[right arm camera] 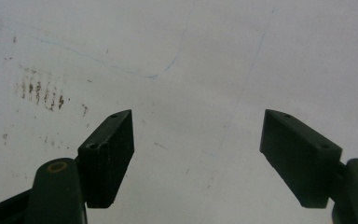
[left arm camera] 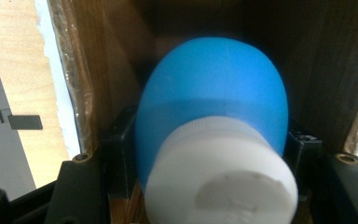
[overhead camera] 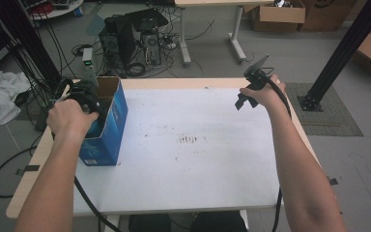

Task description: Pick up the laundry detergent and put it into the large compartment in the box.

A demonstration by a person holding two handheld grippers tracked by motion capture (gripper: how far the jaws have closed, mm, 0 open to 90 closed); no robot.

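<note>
Blue carton [overhead camera: 107, 123] standing open-topped at worktop [overhead camera: 193, 164] left edge. L claw [left arm camera: 209, 140] down inside carton, clamped on blue bottle [left arm camera: 212, 98] w/ white cap [left arm camera: 221, 175], cap end nearest cam, cardboard walls either side. R claw [right arm camera: 198, 154] well right of carton, held above bare worktop near far-right corner, jaws spread wide, nothing betw. them. Dark smudges on worktop right of carton.

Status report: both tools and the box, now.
Left tool shut on blue bottle inside blue box. Right tool open, over bare table. Nothing blocking.
</note>
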